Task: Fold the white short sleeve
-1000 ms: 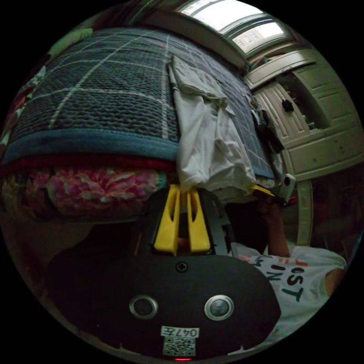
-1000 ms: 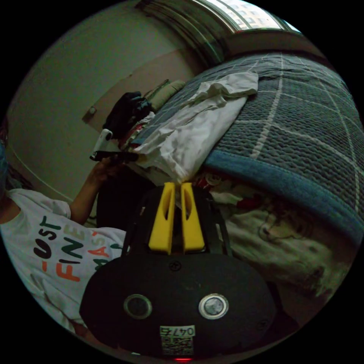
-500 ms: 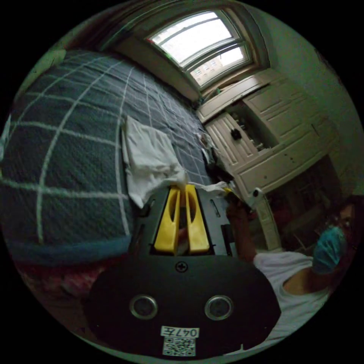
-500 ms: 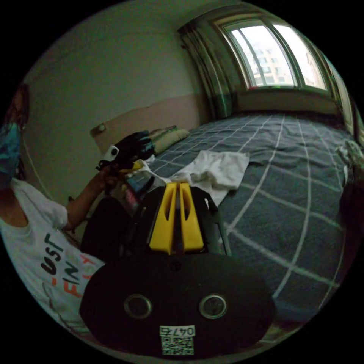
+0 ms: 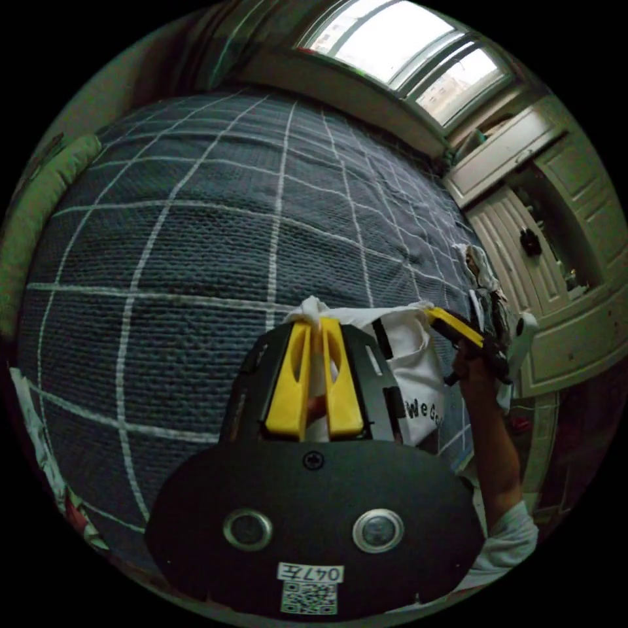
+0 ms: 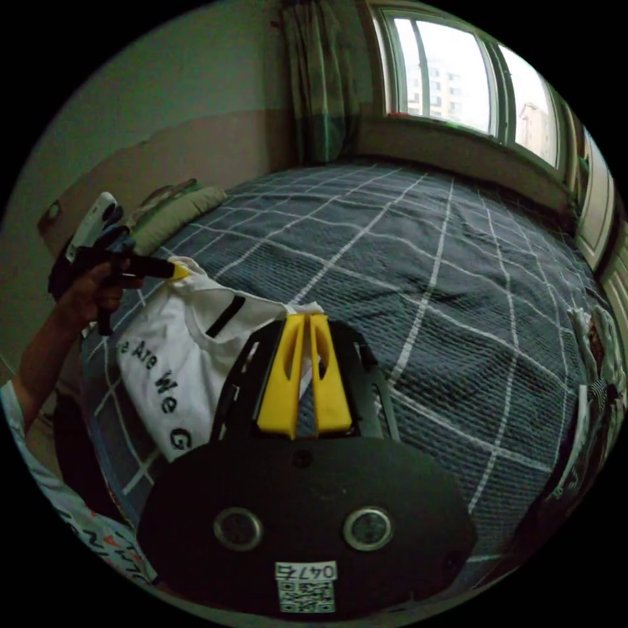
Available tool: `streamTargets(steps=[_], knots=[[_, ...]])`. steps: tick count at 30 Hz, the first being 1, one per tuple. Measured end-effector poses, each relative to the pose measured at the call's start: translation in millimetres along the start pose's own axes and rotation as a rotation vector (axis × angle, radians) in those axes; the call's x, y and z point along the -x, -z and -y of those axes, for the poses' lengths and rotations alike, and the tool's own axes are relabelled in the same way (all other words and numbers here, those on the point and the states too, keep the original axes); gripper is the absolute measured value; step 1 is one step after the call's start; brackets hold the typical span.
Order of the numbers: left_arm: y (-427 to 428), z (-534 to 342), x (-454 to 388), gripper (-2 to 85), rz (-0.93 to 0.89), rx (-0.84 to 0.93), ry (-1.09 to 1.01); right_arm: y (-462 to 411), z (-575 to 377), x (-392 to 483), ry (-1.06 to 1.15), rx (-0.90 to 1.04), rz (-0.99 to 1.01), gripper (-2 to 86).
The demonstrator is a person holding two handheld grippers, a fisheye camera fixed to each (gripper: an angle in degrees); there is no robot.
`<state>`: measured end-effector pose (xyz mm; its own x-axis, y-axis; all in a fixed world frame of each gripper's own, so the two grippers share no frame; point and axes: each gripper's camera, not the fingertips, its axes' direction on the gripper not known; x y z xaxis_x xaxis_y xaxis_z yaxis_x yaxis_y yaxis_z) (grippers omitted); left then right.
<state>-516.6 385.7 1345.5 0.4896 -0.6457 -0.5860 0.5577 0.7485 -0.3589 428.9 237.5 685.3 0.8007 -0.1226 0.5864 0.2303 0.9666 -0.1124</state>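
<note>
Since a moment ago, both claws, the left claw (image 5: 315, 322) and the right claw (image 6: 301, 318), each clamped on the white short sleeve (image 6: 173, 356), have lifted it off the bed (image 6: 418, 275), so spreading can begin.

- The white short sleeve (image 6: 171, 366) carries black print: "Are We G" in the right gripper view, "We G" in the left gripper view (image 5: 418, 386); the rest is hidden.
- The person's shirt (image 6: 108, 546) shows letters too cut off to read.
</note>
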Motion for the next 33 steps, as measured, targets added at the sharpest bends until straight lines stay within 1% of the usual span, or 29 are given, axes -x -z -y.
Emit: streamTargets(steps=[2, 4, 6, 7, 8, 9, 11, 12, 14, 15, 16, 17, 18, 20, 21, 23, 24, 26, 27, 28, 29, 30, 31, 32, 33], knots=[[-8.1, 12.4, 14.7, 9.4, -0.103, 0.037, 0.032, -25.2, 3.7, -12.9, -0.028, 0.056, 0.06, 1.7], [2.2, 19.7, 23.1, 12.8, -0.148, 0.018, 0.045, -26.5, 3.9, -33.0, -0.103, -0.013, 0.189, 4.0], [27.1, 24.7, 23.6, 13.2, -0.108, -0.06, 0.022, -12.7, 1.7, -44.4, -0.163, -0.11, 0.201, 7.2], [45.3, 27.2, 19.5, 13.0, -0.073, -0.108, -0.008, -2.3, 0.8, -48.4, -0.193, -0.163, 0.163, 8.5], [60.8, 28.3, 11.9, 11.3, -0.057, -0.138, -0.054, 2.3, 1.0, -49.2, -0.198, -0.181, 0.151, 8.7], [66.5, 28.2, 6.8, 10.4, -0.057, -0.144, -0.085, 9.1, 2.9, -47.3, -0.172, -0.198, 0.155, 7.6], [73.2, 24.4, -19.8, 3.3, -0.049, -0.13, -0.24, 13.7, 7.1, -35.4, -0.076, -0.2, 0.179, 4.0], [70.8, 22.8, -27.6, 1.9, -0.036, -0.12, -0.285, 13.6, 9.2, -21.5, 0.022, -0.206, 0.182, 1.6], [48.4, 14.6, -58.4, 0.0, 0.074, -0.081, -0.458, 4.5, 13.6, 0.1, 0.112, -0.178, 0.129, 0.5], [39.8, 12.1, -64.9, 0.1, 0.117, -0.068, -0.491, -7.1, 17.4, 14.9, 0.17, -0.128, 0.085, 0.4], [22.7, 7.6, -73.6, 0.2, 0.199, -0.046, -0.517, -19.9, 19.4, 29.8, 0.222, -0.083, 0.045, 0.5], [6.6, 3.2, -77.6, 0.8, 0.261, -0.027, -0.5, -25.5, 19.3, 37.2, 0.245, -0.069, 0.033, 0.6], [-0.9, 0.4, -78.7, 1.0, 0.271, -0.013, -0.496, -33.9, 16.9, 52.1, 0.286, -0.056, 0.029, 0.7], [-23.0, -13.8, -80.5, 6.4, 0.18, 0.059, -0.48, -38.4, 8.9, 74.4, 0.327, -0.07, 0.043, 0.9], [-25.6, -17.6, -80.6, 7.7, 0.148, 0.072, -0.471, -36.2, 1.7, 90.1, 0.357, -0.089, 0.07, 0.9], [-24.7, -33.1, -80.1, 10.8, 0.056, 0.066, -0.41, -30.0, -11.0, 115.4, 0.408, -0.12, 0.091, 0.9], [-23.5, -37.1, -80.7, 10.8, 0.051, 0.059, -0.404, -28.1, -19.1, 132.4, 0.451, -0.124, 0.074, 0.7], [-26.6, -50.9, -87.1, 10.0, 0.119, 0.039, -0.422, -36.6, -26.8, 154.1, 0.506, -0.082, 0.003, 0.6], [-30.6, -53.2, -89.2, 9.6, 0.144, 0.044, -0.441, -52.4, -29.3, 163.7, 0.535, -0.006, -0.043, 0.5], [-42.9, -56.5, -91.3, 9.2, 0.177, 0.073, -0.463, -72.8, -32.1, 168.2, 0.552, 0.066, -0.052, 0.4], [-56.8, -58.6, -90.1, 8.9, 0.177, 0.122, -0.449, -82.6, -33.4, 168.3, 0.548, 0.094, -0.034, 0.4], [-58.8, -60.3, -89.9, 8.7, 0.186, 0.108, -0.441, -96.3, -34.5, 166.0, 0.52, 0.128, 0.017, 0.4], [-54.2, -63.6, -92.0, 8.3, 0.208, 0.062, -0.46, -97.1, -33.5, 163.6, 0.5, 0.105, 0.025, 0.4], [-46.9, -62.0, -93.1, 7.9, 0.226, 0.053, -0.463, -95.9, -31.4, 163.0, 0.499, 0.106, 0.021, 0.4], [-41.8, -60.1, -92.3, 7.7, 0.234, 0.04, -0.453, -90.4, -25.0, 162.1, 0.49, 0.093, -0.02, 0.8]])
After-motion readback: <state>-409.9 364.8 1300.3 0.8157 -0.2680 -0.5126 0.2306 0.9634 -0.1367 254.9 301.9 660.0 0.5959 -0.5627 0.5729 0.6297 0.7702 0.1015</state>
